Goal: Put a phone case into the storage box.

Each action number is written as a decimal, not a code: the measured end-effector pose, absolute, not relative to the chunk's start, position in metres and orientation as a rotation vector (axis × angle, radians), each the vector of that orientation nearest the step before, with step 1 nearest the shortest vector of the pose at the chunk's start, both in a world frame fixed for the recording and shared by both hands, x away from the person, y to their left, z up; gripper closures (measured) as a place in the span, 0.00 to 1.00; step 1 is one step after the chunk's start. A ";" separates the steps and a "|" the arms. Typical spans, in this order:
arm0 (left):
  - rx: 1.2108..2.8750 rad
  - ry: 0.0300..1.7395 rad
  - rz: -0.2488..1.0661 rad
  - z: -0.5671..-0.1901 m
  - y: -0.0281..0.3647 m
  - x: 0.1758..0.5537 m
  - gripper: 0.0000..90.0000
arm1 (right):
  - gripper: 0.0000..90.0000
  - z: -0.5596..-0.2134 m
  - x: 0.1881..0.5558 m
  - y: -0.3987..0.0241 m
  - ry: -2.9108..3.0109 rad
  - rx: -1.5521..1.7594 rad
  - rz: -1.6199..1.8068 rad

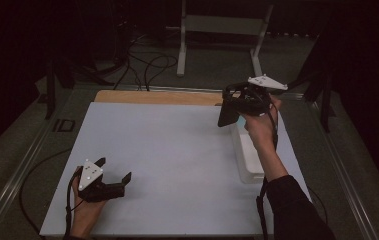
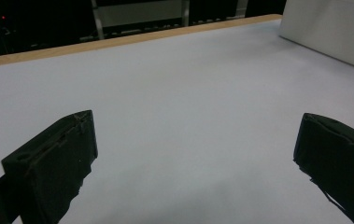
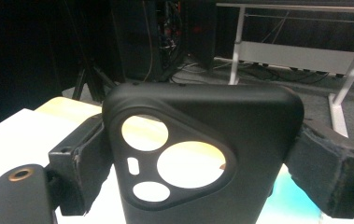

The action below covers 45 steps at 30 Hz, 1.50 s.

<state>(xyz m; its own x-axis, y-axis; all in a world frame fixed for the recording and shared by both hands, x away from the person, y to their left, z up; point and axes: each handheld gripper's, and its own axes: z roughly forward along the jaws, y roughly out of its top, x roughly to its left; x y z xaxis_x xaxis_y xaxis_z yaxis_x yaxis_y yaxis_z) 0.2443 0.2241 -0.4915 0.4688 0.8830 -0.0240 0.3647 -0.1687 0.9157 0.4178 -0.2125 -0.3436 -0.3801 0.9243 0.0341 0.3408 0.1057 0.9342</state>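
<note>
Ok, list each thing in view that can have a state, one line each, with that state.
right gripper, shut on the black phone case, held up above the table
black phone case, clamped by its sides, camera cutouts empty
left gripper, open, nothing between its jaws, low over the white mat
clear plastic bin, resting on the mat; contents cannot be told

Black hand-held gripper (image 1: 111, 181) w/ grey triangular plate, trailing cable; dark sleeve (image 1: 297, 210).
</note>
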 end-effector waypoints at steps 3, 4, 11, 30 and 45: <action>1.750 1.068 0.668 -0.492 0.224 0.244 0.01 | 0.15 -0.342 0.418 -0.215 1.790 1.235 1.268; 1.749 1.067 0.668 -0.492 0.224 0.244 0.01 | 0.15 -0.342 0.418 -0.215 1.787 1.238 1.267; 1.750 1.068 0.668 -0.492 0.224 0.244 0.01 | 0.15 -0.340 0.421 -0.220 1.766 1.249 1.261; 1.749 1.069 0.671 -0.492 0.224 0.244 0.01 | 0.15 -0.342 0.429 -0.240 1.711 1.312 1.219; 1.743 1.072 0.672 -0.492 0.224 0.244 0.01 | 0.15 -0.345 0.435 -0.258 1.670 1.361 1.171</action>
<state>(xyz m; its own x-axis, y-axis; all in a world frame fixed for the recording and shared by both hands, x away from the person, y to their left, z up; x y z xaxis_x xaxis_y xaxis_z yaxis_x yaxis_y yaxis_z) 0.2442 0.2243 -0.4916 0.4650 0.8850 -0.0237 0.3640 -0.1667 0.9163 0.4347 -0.2577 -0.3451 -0.2258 0.9735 0.0361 0.3661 0.0505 0.9292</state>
